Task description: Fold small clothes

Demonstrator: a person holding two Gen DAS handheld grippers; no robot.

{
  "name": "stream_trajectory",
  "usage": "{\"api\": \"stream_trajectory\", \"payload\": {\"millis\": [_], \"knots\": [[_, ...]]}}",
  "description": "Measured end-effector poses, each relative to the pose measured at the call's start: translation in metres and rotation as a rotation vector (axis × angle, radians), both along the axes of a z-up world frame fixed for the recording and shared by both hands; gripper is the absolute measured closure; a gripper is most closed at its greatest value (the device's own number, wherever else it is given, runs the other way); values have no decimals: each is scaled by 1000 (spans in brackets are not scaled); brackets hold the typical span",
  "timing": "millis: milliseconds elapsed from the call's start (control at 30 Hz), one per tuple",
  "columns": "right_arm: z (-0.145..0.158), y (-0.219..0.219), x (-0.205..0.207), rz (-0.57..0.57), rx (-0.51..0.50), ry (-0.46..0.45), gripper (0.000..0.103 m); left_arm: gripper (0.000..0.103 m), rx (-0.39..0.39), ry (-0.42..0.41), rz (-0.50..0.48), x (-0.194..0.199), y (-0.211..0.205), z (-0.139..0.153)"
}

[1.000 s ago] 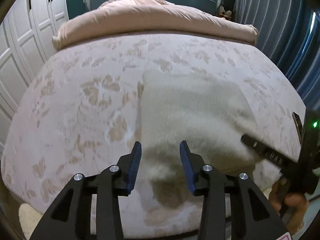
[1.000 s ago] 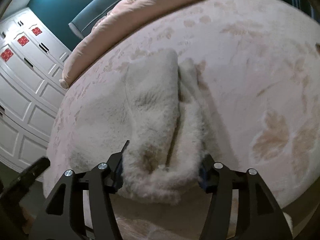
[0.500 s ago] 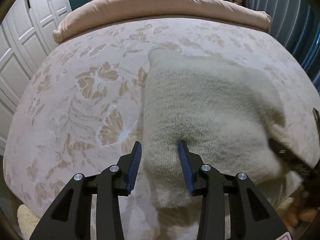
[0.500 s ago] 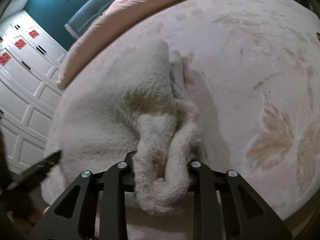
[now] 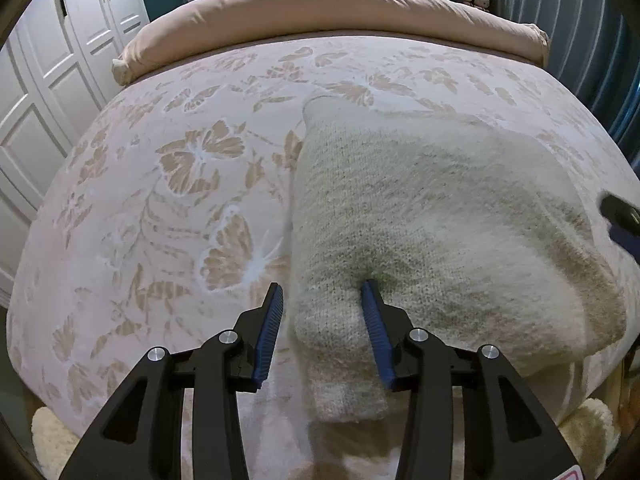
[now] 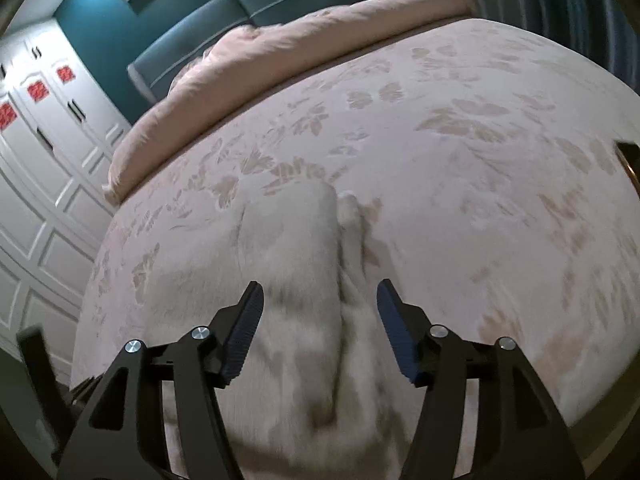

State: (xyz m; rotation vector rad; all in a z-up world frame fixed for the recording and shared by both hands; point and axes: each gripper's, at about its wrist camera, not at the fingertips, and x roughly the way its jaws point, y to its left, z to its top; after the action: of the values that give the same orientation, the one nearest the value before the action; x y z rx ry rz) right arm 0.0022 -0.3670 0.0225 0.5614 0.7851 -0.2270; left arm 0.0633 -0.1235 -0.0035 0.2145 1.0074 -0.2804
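Observation:
A cream knit garment [image 5: 420, 208] lies folded on the floral bed cover [image 5: 180, 168]. My left gripper [image 5: 322, 285] sits low over its near left corner, and the corner lies between the blue pads. The jaws are opening: the right pad [image 5: 374, 320] dents the knit while the left pad [image 5: 272, 320] stands just off the garment's edge. In the right wrist view the garment [image 6: 296, 248] is blurred and lies flat below my right gripper [image 6: 320, 284]. Its jaws are opening with nothing held between them. One right finger [image 5: 618, 220] shows at the garment's far right edge.
A rolled pink duvet [image 5: 320, 8] lies across the head of the bed, before a teal headboard [image 6: 280, 8]. White wardrobe doors [image 5: 40, 100] stand on the left and dark curtains on the right. A fluffy cream thing [image 5: 592, 428] sits below the bed's near edge.
My left gripper came down onto the garment's near left corner. My right gripper pinched a bunched fold, then let it go and lifted away; the fold now lies flat.

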Motion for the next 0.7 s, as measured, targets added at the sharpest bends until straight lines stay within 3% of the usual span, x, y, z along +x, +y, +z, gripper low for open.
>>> {"api": "stream_trajectory", "payload": {"millis": [100,133,167,200,300,367,433,500,533,700], "knots": [[-16,2,40,47,28,47,48,61,4,-5,4,0,1,-2],[-23,6,53,68,14,74,58,61,7,-7,3,0,0,-3],[-24,11,62,91,-17,85,86,61,9,-8,2,0,0,-3],[-20,14,65,106,-44,78,91,61,7,-7,5,1,1,-4],[23,23,55,125,-83,-81,93,61,-9,4,11,3,4,-5],[37,25,49,124,-110,-144,93,57,-13,2,19,4,6,-7],[7,21,67,112,-136,-29,93,57,-12,5,26,6,6,-8],[-50,12,88,118,-116,164,93,53,-22,12,27,8,6,-10],[-56,10,85,109,-98,140,92,52,-20,14,28,8,5,-9],[-1,17,44,62,-109,37,87,52,-11,16,38,10,6,-7]]}}
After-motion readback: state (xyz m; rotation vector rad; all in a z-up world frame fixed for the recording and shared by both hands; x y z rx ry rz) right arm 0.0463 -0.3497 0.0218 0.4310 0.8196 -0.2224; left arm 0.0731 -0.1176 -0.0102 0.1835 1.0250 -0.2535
